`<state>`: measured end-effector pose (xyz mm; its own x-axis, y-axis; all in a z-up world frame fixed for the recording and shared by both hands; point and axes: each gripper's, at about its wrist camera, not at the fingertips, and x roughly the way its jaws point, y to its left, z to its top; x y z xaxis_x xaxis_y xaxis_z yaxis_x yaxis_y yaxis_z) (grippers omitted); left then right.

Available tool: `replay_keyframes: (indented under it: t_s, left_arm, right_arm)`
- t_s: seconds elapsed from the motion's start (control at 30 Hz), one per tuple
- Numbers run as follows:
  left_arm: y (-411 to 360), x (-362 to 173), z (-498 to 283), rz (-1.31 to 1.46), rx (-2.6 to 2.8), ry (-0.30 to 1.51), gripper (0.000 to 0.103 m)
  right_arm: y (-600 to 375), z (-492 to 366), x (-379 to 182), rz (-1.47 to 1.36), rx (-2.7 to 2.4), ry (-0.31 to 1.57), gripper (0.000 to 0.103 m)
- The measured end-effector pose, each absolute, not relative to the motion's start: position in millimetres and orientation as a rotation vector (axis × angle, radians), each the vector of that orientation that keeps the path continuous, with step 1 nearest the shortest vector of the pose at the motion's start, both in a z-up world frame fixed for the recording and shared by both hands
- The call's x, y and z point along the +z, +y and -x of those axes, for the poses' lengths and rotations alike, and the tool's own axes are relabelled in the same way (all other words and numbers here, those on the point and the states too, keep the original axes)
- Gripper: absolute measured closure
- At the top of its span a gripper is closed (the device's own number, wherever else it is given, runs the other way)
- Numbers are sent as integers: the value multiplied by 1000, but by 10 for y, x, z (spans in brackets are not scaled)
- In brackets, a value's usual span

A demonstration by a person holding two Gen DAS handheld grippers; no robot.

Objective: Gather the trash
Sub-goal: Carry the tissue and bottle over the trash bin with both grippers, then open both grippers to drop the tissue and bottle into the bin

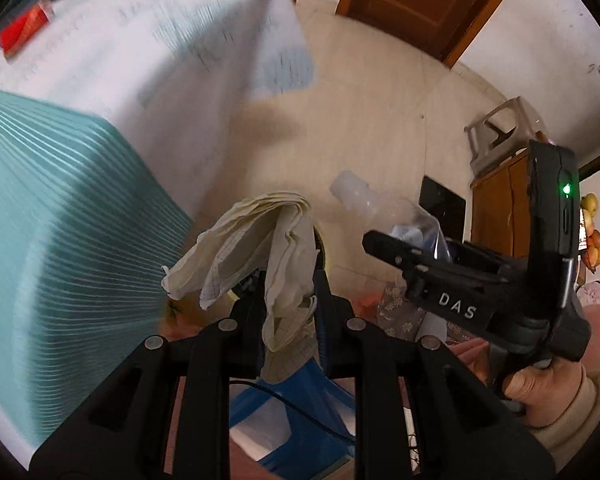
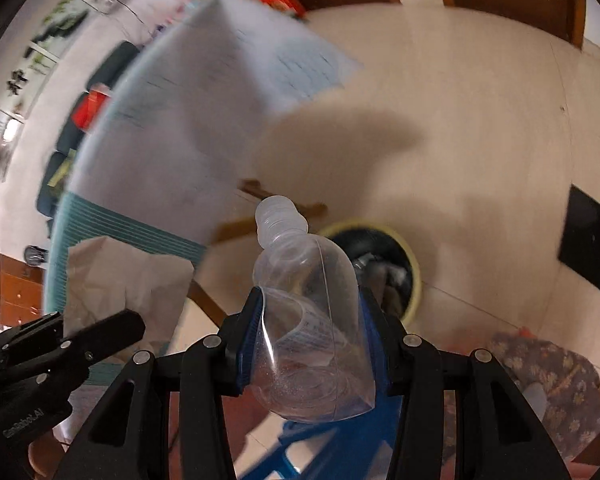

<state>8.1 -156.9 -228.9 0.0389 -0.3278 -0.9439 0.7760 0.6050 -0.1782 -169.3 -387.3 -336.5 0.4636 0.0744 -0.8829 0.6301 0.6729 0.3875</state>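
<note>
My left gripper (image 1: 286,292) is shut on a crumpled cream paper napkin (image 1: 256,240), which hangs out above the fingers. My right gripper (image 2: 312,320) is shut on a crushed clear plastic bottle (image 2: 304,300), its open neck pointing up and away. A round bin with a yellow rim and black liner (image 2: 414,264) stands on the floor just beyond the bottle, trash inside. In the left wrist view the right gripper (image 1: 380,240) shows at the right with the bottle (image 1: 364,196), and the bin's rim (image 1: 322,248) peeks out behind the napkin.
A table with a white and teal cloth (image 1: 100,140) fills the left, also in the right wrist view (image 2: 172,128). A blue plastic stool (image 1: 300,412) is below the grippers. A black mat (image 2: 588,240) lies on the beige floor. Wooden doors (image 1: 420,4) and a cabinet (image 1: 500,208) stand beyond.
</note>
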Motion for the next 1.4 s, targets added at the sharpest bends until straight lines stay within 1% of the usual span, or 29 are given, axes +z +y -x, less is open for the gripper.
replay_keyframes:
  t_s: [0.17,0.33,0.5,0.67,0.8,0.83,0.87,0.93,1.0,1.03,1.17,1.4]
  left_arm:
    - [-1817,-2927,-63,-441,-844,1357,87]
    - [-2006,-3477,-210,-467,-808,1424,86]
    - [-2099,-3905,-434,-466,-776,1495,86]
    - [-2167,-4153,-629,-454,-746,1515,85]
    - [-2193,-4298,-770,-455,-734,1518,78]
    - [-2211,-4336,-794,-457,-727,1518,76]
    - [-2209,-4354,-815,-460,-719,1515,72]
    - [-2186,-4362,-867,-465,-694,1512,63]
    - [-2156,-4372,-922,-448,-685,1519,47]
    - [-2144,-4385,-946,-441,-679,1521,41]
    - [-2140,-4421,-988,-434,-673,1522,40]
    - [-2115,-4301,-906,-442,-671,1516,40]
  right_arm:
    - [-3948,1607,-3783,-766,-366,1119,57]
    - [-4041,1400,-4184,-770,-356,1176,56]
    - [-4178,1274,-4512,-821,-355,1210,55]
    - [-4253,1141,-4726,-870,-361,1231,55]
    - [-4273,1011,-4835,-895,-354,1240,52]
    - [-4285,985,-4849,-898,-356,1244,44]
    - [-4306,968,-4853,-898,-364,1246,43]
    - [-4354,983,-4884,-917,-377,1247,43]
    - [-4365,968,-4886,-939,-391,1240,42]
    - [-4379,952,-4899,-941,-394,1239,41]
    - [-4359,932,-4905,-918,-399,1241,41]
    - [-4345,954,-4850,-897,-406,1256,40]
